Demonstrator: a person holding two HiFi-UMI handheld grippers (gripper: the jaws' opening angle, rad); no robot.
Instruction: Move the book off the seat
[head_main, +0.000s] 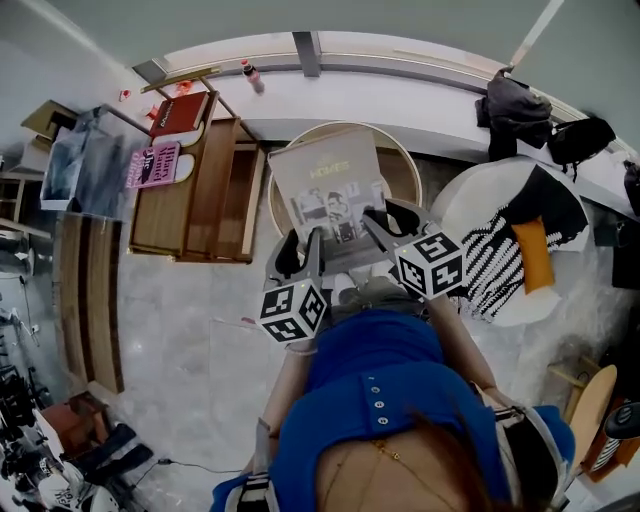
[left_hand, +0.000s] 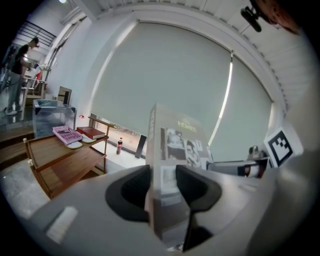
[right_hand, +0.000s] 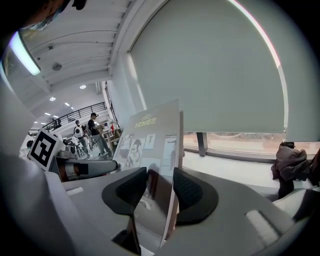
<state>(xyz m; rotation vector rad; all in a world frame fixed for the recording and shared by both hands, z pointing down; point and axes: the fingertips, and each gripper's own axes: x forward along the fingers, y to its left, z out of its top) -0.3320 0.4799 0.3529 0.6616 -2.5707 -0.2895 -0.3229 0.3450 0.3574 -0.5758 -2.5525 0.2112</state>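
Book (head_main: 330, 190), grey cover, titled "HOMES", face up and tilted over round seat (head_main: 402, 172); contact with seat not discernible; near edge clamped between both claws. Left gripper (head_main: 300, 250) jaws wide, pressed on thick lower-left edge; right gripper (head_main: 385, 225) likewise on lower-right edge. Wooden shelf unit (head_main: 205, 195) left of seat, bearing pink book (head_main: 155, 165) and red book (head_main: 180, 112).
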